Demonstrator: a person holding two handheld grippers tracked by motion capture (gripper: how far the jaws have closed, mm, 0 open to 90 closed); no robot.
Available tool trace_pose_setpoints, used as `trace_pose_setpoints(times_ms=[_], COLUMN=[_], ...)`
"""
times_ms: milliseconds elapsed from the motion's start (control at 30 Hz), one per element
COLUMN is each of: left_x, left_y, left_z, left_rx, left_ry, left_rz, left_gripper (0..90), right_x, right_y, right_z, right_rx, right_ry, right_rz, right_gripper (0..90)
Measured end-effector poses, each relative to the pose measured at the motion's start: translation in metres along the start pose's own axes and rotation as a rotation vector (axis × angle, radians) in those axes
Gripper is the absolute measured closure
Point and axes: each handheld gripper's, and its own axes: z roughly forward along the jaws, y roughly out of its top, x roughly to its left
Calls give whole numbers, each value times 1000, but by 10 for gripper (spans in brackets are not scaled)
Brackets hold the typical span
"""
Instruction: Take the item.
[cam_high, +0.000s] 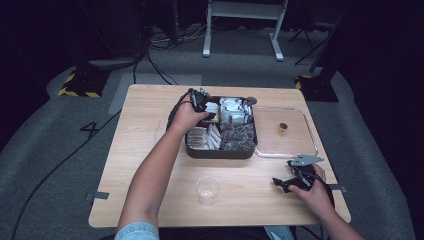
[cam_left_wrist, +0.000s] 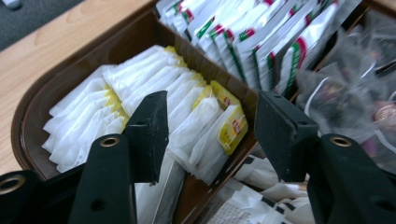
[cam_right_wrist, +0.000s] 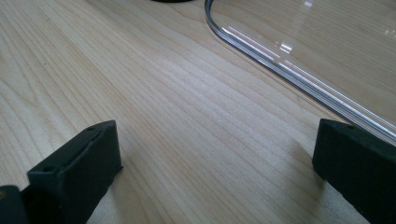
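Observation:
A dark brown compartment box (cam_high: 220, 152) sits mid-table, packed with sachets. My left gripper (cam_high: 206, 111) hovers over its near-left area. In the left gripper view, my left gripper (cam_left_wrist: 210, 126) is open just above a row of white tea bags with yellow tags (cam_left_wrist: 196, 116), nothing between its jaws. White sachets with red-green stripes (cam_left_wrist: 261, 42) fill the compartment behind, and clear pouches (cam_left_wrist: 345, 93) lie to the right. My right gripper (cam_high: 290, 181) rests open near the table's front right; in its own view, my right gripper (cam_right_wrist: 215, 154) stands over bare wood beside a clear tray's rim (cam_right_wrist: 280, 65).
A clear plastic cup (cam_high: 207, 190) stands upright near the front edge. The clear tray (cam_high: 310, 131) lies right of the box with a small brown object (cam_high: 283, 128) in it. The wooden table (cam_high: 145, 125) is bare on its left side.

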Motion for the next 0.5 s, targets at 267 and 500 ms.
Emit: trace_pose_setpoints(times_ms=[267,500], left_x=[3,5], left_y=[-2,-4], left_z=[12,18], left_rx=[23,53], left_ry=[-4,-14], left_rz=[-4,-8], left_gripper=[534,604], right_x=[0,0], right_y=[0,0], right_z=[0,0], right_rx=[0,0], right_ry=[0,0], right_rz=[0,0], right_gripper=[10,11])
